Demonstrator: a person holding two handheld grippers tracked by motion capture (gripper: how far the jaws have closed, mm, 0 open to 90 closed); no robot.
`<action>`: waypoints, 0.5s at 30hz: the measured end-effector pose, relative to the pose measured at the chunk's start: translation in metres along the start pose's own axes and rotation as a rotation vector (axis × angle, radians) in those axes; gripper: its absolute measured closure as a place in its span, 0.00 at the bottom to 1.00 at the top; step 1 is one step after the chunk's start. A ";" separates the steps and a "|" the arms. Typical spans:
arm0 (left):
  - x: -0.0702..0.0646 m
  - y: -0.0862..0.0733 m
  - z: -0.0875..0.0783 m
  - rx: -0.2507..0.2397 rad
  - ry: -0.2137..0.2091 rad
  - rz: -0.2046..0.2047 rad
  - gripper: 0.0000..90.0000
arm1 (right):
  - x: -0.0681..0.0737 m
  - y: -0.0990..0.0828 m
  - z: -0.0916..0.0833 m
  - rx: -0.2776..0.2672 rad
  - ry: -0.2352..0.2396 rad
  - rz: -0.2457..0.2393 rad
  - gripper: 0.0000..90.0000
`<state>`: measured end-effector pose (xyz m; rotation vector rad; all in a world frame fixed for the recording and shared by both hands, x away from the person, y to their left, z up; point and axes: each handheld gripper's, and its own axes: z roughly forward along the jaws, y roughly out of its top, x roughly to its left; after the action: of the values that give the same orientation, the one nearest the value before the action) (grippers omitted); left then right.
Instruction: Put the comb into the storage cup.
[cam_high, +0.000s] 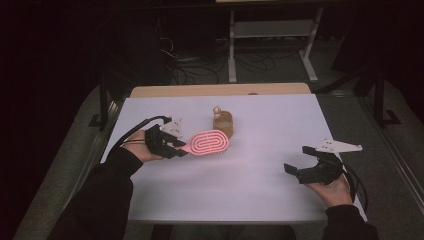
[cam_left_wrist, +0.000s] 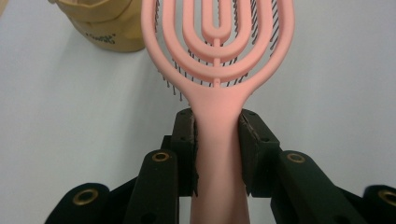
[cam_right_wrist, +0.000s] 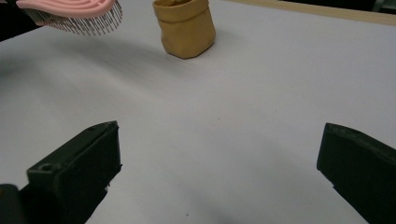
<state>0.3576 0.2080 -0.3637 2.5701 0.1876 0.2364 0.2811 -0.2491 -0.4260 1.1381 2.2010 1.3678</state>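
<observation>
Between the left gripper's black pads sits the handle of a pink vented hairbrush — clamped from both sides, with the oval head sticking straight out ahead. My guess is it's held by the handle so the head stays free to go wherever it's headed, and the tan fabric pouch just beyond it looks like the likely spot. In the right gripper view the brush hangs bristles-down, clear of the table with its shadow underneath, so it's lifted, not resting. The pouch stands upright with its rim rolled over and something pale poking out the top, too small to make out.

The right gripper has its jaws spread wide with nothing in them, parked well apart from the brush near the table's front edge — waiting, by the look of it.

The table is a plain white top with a wooden strip along the far side. The room behind is dark, with cables on the floor and a white frame on legs.
</observation>
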 end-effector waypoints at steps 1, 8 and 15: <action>0.000 0.001 0.000 -0.003 0.001 0.002 0.77 | 0.001 0.002 -0.001 0.000 0.003 -0.002 0.00; -0.002 0.005 -0.003 -0.014 0.006 -0.003 0.77 | -0.001 0.013 -0.006 -0.003 -0.003 -0.005 0.00; -0.003 0.017 -0.003 -0.040 0.010 0.016 0.77 | 0.001 0.029 -0.007 -0.010 0.007 -0.020 0.00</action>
<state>0.3555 0.1949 -0.3522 2.5319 0.1642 0.2564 0.2894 -0.2462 -0.3977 1.1062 2.2023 1.3751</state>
